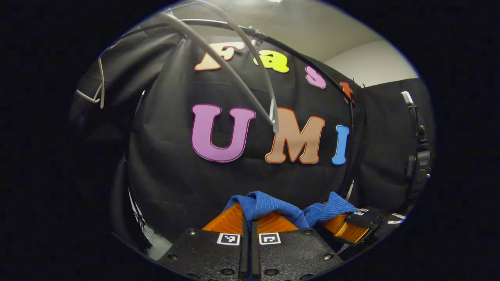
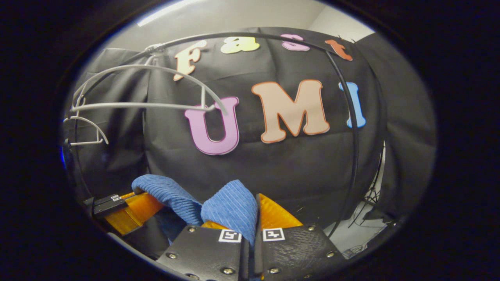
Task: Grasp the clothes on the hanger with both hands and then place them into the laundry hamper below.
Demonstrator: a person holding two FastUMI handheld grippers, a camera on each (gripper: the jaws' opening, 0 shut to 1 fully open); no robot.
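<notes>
I have the blue ribbed knit garment (image 1: 273, 208) pinched in both tools: my left hand-held gripper (image 1: 250, 224) is clenched on a fold of it, and my right hand-held gripper (image 2: 254, 218) is clenched on another fold. The cloth bridges the two, sagging slightly between them. The pale grey wire hanger (image 2: 148, 88) hangs bare from the thin black rail (image 2: 353, 128), at ten o'clock in the right gripper view, well apart from the cloth. So I judge the lift-off done and the lowering to be next. I should keep both grips firm, bring the pair down level, and release together over the hamper. Both grippers point forward at the booth wall, side by side, roughly level.
</notes>
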